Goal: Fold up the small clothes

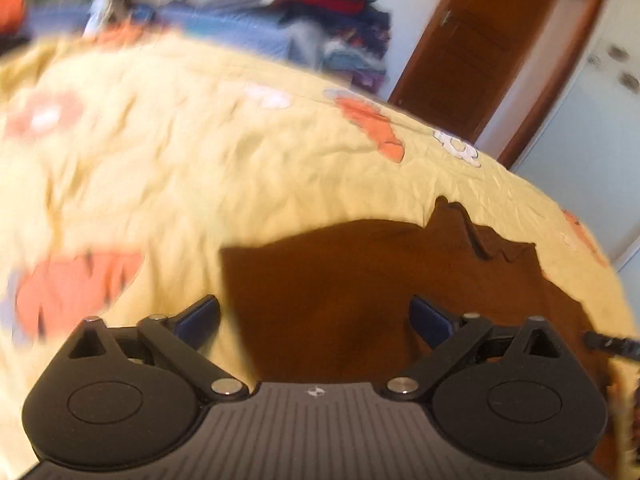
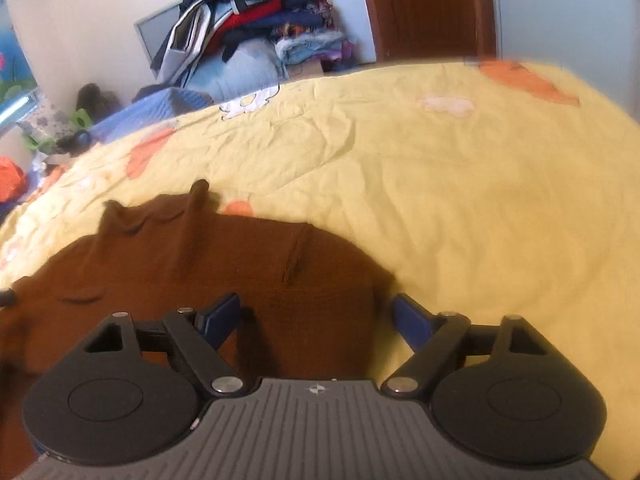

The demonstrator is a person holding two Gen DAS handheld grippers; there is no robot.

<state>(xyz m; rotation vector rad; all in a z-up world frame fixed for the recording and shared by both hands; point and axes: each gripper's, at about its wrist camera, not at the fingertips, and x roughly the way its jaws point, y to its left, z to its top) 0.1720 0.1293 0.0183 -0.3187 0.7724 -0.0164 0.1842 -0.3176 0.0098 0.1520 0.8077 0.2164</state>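
A brown knitted garment (image 1: pixel 360 280) lies flat on a yellow bedspread (image 1: pixel 200 168) printed with orange and white shapes. In the left wrist view my left gripper (image 1: pixel 314 312) hovers over the garment's left edge with its jaws wide apart. Its left finger is over the bedspread and its right finger over the brown fabric. In the right wrist view the same garment (image 2: pixel 180 264) fills the lower left. My right gripper (image 2: pixel 316 308) hangs over its right edge, open. One finger is above the fabric and the other above the bedspread (image 2: pixel 460 200). Neither gripper's pads press on anything.
Beyond the bed's far edge is a tall pile of clothes and bedding (image 2: pixel 248 20) against the wall, with a brown wooden door (image 2: pixel 428 8) to its right. A blue quilt (image 2: pixel 160 104) lies at the bed's far left corner. The left wrist view is motion-blurred on its left side.
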